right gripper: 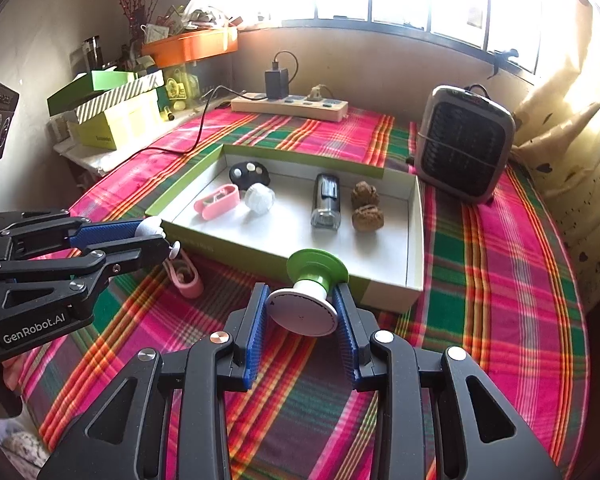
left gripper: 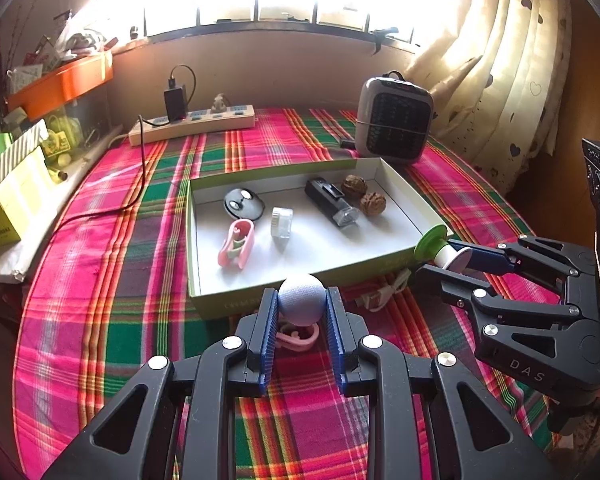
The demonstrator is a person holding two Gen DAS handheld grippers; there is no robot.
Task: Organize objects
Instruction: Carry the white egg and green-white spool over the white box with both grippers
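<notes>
The desk (right gripper: 500,280), spread with a pink, green and orange plaid cloth, carries everything here. At its back stand a grey fan heater (right gripper: 464,144) and a beige power strip (right gripper: 290,106), neither part of the tidying.

The shallow white box with green walls (right gripper: 414,232) sits in the middle and serves as the collection tray. Inside it lie a dark cylindrical gadget (right gripper: 326,200), a black oval device (right gripper: 249,174), a pink clip (right gripper: 216,201), a clear faceted piece (right gripper: 259,198) and two walnuts (right gripper: 366,206), all apart from one another except the walnuts, which sit close together.

The right tool (right gripper: 300,312) is clamped on a white disc with a green suction cup (right gripper: 312,280), held just outside the box's near wall. The left tool (left gripper: 302,312) grips a pale lilac ball (left gripper: 302,298), also just short of the near wall, with a thin pink strap (left gripper: 298,338) trailing under it towards the cloth. A cream cable (left gripper: 380,294) lies on the cloth between the two tools.

Judging by this, the step in hand is carrying both picked items to the box. The next move calls for bringing each tool over the near wall, finding bare floor between the things already there, and only then letting go. The ball may roll, and its strap could snag on the wall if carried too low.
</notes>
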